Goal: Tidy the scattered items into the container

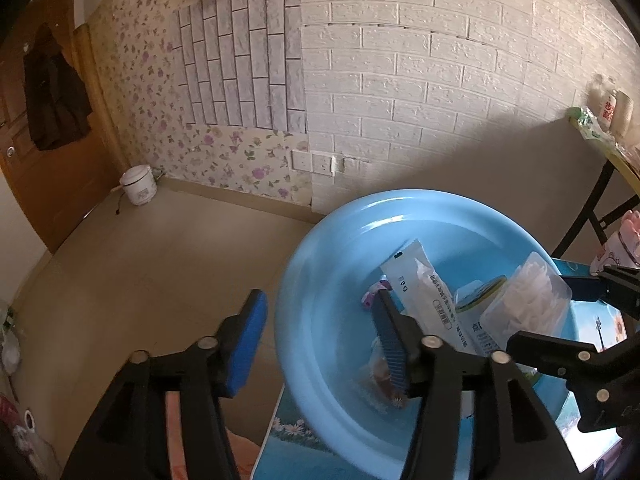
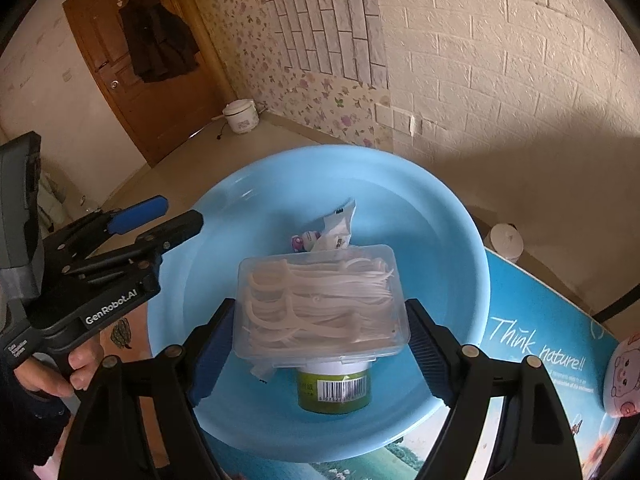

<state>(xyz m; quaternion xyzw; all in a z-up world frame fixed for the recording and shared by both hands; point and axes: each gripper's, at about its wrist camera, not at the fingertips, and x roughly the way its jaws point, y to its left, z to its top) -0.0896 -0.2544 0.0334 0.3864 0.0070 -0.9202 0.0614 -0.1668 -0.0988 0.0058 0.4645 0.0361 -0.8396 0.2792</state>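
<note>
right gripper [image 2: 320, 340]: fingers clenched on the clear box of floss picks [image 2: 320, 300], held at frame centre above the blue basin [image 2: 452, 216]. left gripper [image 1: 324, 344]: fingers released, nothing between them, over the basin's left rim. inside the basin: a white sachet [image 1: 424, 296] and a green jar [image 2: 334, 388] directly under the box. risk: if released here, the box may land on the jar, tilt and spring its lid. the basin overhangs the surface [image 2: 540, 320], so a rim knock could tip it.
</note>
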